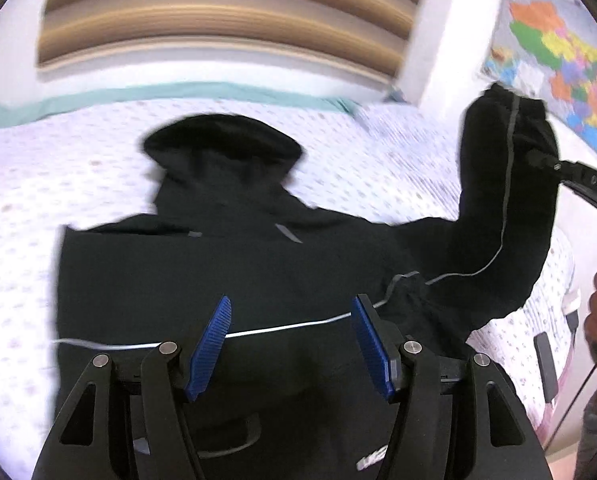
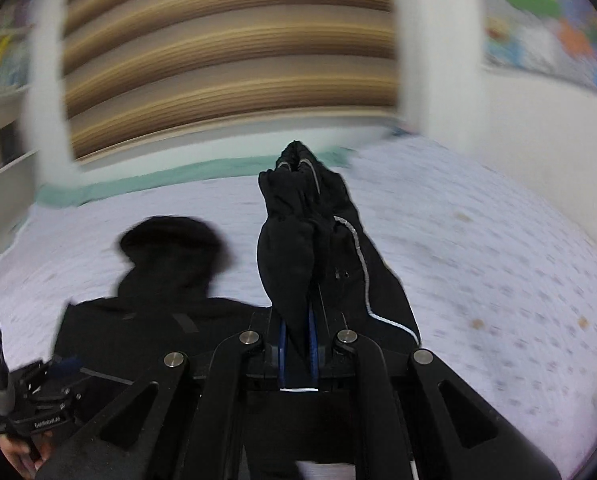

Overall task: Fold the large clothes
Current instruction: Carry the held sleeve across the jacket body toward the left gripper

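Note:
A black hooded jacket [image 1: 218,260] lies spread on the bed, its hood [image 1: 222,140] towards the far side. Thin reflective piping crosses its body. My left gripper [image 1: 292,304] hovers open over the jacket's middle, blue pads [image 1: 214,344] wide apart with nothing between them. On the right, my right gripper [image 1: 538,158] holds the jacket's sleeve [image 1: 498,220] lifted off the bed. In the right wrist view that gripper [image 2: 298,332] is shut on the sleeve [image 2: 298,240], which bunches up over the fingers and hides their tips. The jacket body [image 2: 158,320] lies lower left.
The bed cover [image 1: 378,160] is white with small dots and has a teal band [image 1: 178,92] at its far edge. A brown slatted panel [image 1: 218,12] and a coloured map [image 1: 558,48] hang on the walls. A dark flat object [image 1: 546,360] lies at the bed's right edge.

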`<state>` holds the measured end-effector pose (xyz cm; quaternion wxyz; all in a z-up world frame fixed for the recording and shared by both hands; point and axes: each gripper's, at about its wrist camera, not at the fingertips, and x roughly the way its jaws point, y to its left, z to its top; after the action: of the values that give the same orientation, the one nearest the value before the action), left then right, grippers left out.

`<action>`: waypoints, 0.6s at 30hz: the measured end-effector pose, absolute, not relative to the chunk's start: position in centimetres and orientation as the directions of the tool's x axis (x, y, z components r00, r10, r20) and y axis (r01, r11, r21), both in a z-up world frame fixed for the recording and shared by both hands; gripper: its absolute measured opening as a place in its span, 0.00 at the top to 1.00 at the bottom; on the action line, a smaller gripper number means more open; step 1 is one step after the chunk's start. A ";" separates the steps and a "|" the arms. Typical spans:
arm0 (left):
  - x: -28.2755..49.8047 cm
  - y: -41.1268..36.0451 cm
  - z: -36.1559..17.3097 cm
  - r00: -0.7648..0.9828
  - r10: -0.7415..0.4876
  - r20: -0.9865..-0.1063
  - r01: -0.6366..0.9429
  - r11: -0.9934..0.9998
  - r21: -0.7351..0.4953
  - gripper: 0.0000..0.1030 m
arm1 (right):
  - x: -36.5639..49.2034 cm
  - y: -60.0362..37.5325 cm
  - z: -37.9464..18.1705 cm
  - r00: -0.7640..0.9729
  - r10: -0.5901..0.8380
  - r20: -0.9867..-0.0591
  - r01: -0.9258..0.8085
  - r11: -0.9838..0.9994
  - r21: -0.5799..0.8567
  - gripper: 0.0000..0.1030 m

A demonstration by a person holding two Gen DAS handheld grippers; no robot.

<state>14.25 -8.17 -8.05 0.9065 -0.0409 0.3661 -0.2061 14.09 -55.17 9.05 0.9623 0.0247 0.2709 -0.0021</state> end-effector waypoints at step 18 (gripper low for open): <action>8.6 9.2 -9.5 0.692 -0.321 -0.647 0.170 0.943 -0.287 0.38 | 18.0 -24.4 -0.5 0.678 0.290 -0.676 -0.435 0.899 -0.051 0.90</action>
<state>8.58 9.18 -9.51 0.9140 -0.1026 0.3688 -0.1343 18.04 -24.43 -0.48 0.9100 -0.1042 0.3484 0.1991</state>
